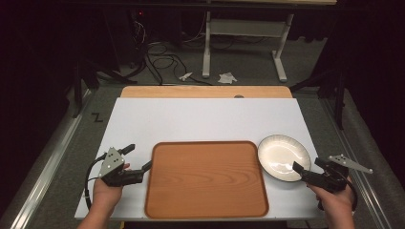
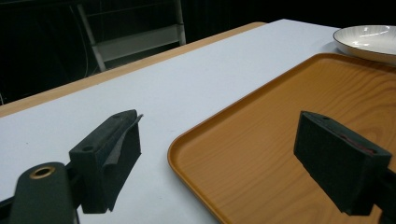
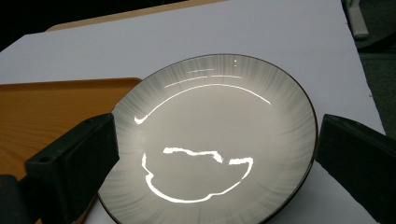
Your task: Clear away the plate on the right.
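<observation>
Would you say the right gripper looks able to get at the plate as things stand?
Probably yes. The right gripper is open with its jaws spread to either side of the plate, close to its near rim. The plate lies bare on the white table beside the tray, and nothing stands between.

Left gripper [image 2: 219, 163], jaws wide apart, straddling the near corner of a wooden tray [image 2: 299, 116] on a white surface [image 2: 187, 84]; pale plate [image 2: 366, 39] just beyond the tray.

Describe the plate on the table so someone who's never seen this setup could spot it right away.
Start at the big wooden tray lying on the white table. Just off its far right corner sits the plate, near the right tool. It is round, glossy and pale with a thin dark rim.
</observation>
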